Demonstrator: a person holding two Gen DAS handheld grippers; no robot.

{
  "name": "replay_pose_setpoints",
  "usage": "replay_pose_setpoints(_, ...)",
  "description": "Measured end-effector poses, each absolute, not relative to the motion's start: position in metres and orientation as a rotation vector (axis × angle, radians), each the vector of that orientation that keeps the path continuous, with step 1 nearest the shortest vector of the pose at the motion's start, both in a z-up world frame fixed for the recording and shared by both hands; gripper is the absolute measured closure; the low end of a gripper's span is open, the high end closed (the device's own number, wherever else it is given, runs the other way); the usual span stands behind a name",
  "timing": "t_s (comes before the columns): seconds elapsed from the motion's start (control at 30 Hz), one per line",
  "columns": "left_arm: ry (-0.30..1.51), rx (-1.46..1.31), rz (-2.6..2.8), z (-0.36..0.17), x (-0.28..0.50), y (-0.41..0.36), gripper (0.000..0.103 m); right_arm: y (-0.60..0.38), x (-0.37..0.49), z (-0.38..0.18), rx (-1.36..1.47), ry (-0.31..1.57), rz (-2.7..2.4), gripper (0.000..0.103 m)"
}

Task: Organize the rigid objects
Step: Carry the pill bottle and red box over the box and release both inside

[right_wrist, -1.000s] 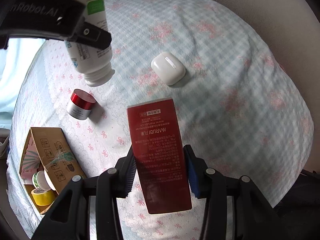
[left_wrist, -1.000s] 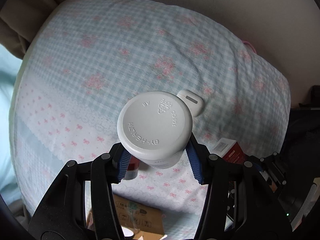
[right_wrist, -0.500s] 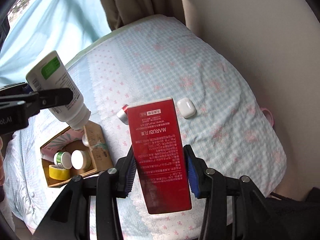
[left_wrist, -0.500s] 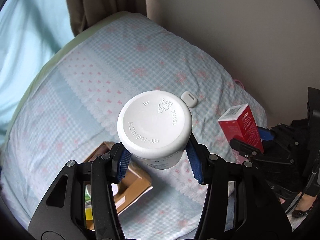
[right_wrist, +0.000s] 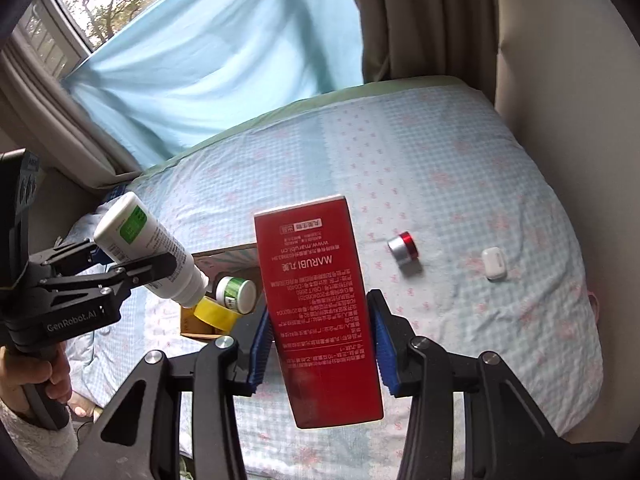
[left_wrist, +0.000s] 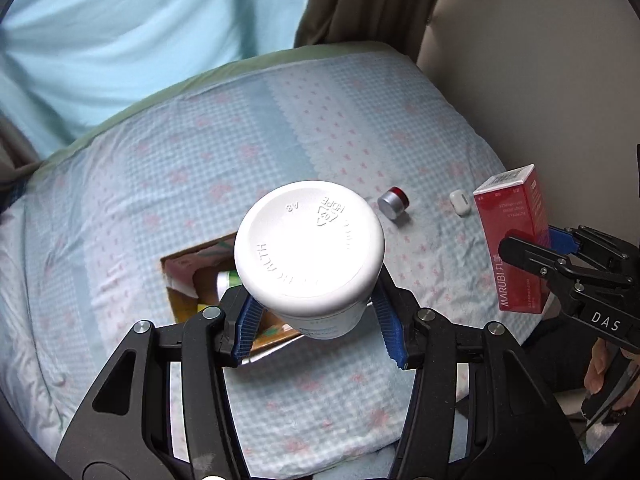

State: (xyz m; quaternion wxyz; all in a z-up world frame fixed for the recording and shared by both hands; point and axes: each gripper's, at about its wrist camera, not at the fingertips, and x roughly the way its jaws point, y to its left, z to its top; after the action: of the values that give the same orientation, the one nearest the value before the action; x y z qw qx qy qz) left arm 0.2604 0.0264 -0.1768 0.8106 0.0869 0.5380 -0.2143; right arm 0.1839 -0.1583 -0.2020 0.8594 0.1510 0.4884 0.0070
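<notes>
My left gripper (left_wrist: 320, 330) is shut on a white plastic bottle (left_wrist: 310, 246), held high above the bed with its base toward the camera; it also shows in the right wrist view (right_wrist: 148, 248), cap pointing down at the open cardboard box (right_wrist: 208, 324). My right gripper (right_wrist: 320, 342) is shut on a red carton (right_wrist: 320, 308), which also shows in the left wrist view (left_wrist: 516, 240). The cardboard box (left_wrist: 180, 280) holds a green-labelled jar (right_wrist: 236, 294) and a yellow tape roll (right_wrist: 214, 312). A small red-and-silver jar (right_wrist: 404, 248) and a white earbud case (right_wrist: 494, 263) lie on the bed.
The bed has a pale blue checked cover (right_wrist: 460, 184). A blue curtain (right_wrist: 224, 64) and brown drapes (right_wrist: 424, 16) hang behind it. A beige wall (right_wrist: 568, 92) runs along the right side. The person's hand (right_wrist: 36, 376) holds the left gripper's handle.
Both grippers have risen and pulled back from the bed with their loads. The box, red jar and earbud case look smaller and farther away. The left gripper with the bottle now hangs over the box.
</notes>
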Motion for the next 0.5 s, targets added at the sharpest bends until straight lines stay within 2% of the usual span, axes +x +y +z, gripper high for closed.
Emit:
replay_pose_setpoints(0.3, 1.225, 0.003, -0.271, -0.231, 0.256, 0.102, 0.055, -0.11, 0.229, -0.226, 0.264, 1.042, 0.149, 0.062)
replay_pose_setpoints(0.5, 1.271, -0.05, -0.236, -0.266, 0.279, 0.11, 0.055, -0.092, 0.264, -0.262, 0.213, 1.121, 0.194, 0.062)
